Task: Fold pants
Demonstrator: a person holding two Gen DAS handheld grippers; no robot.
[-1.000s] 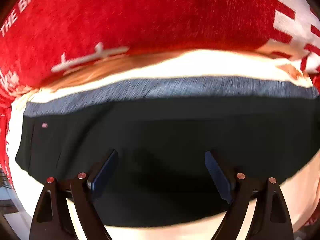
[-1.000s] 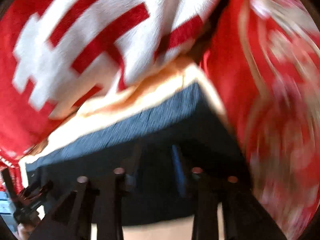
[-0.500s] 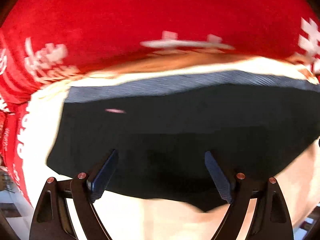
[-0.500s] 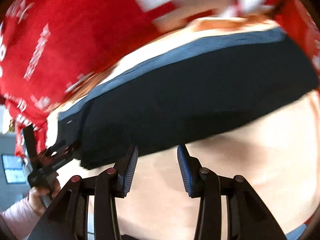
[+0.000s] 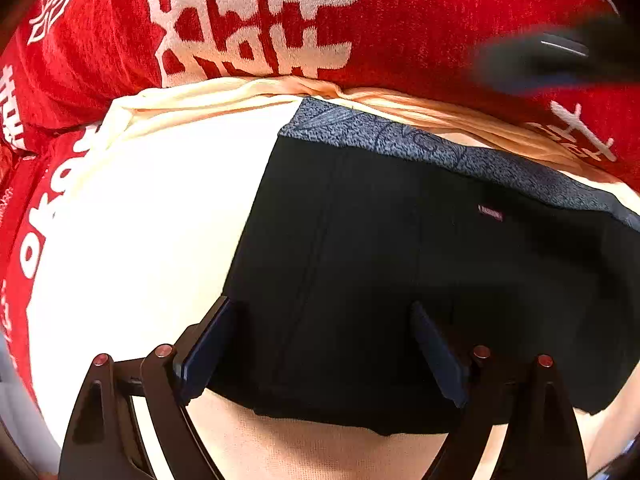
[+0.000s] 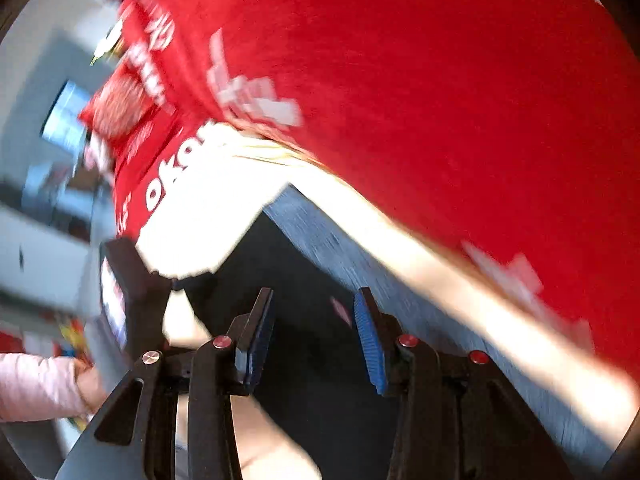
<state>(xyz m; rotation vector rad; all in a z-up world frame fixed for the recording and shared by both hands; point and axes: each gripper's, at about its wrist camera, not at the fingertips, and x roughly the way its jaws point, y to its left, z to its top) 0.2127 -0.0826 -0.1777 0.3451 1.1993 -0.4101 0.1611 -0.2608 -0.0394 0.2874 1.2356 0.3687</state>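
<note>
Black pants (image 5: 400, 280) with a grey speckled waistband (image 5: 420, 148) and a small red label lie flat on a cream sheet (image 5: 160, 220). My left gripper (image 5: 320, 354) hangs open over their lower left part. Its left finger (image 5: 206, 354) stands at the pants' left edge and nothing is between the pads. In the blurred right wrist view the same pants (image 6: 288, 272) and waistband (image 6: 348, 256) run under my right gripper (image 6: 312, 340). Its blue pads stand partly apart with nothing held. The left gripper's black body (image 6: 128, 276) shows there, held by a hand with a pink sleeve (image 6: 40, 388).
A red blanket with white characters (image 5: 260, 20) lies bunched along the far side of the sheet and down its left side. A dark blurred shape (image 5: 540, 56) crosses the blanket at the top right. Room furniture shows blurred at the left (image 6: 48, 160).
The left gripper has slid leftward along the pants to their left end. The right gripper has swung from the pants' right end across to the left end and rolled. Both stayed empty.
</note>
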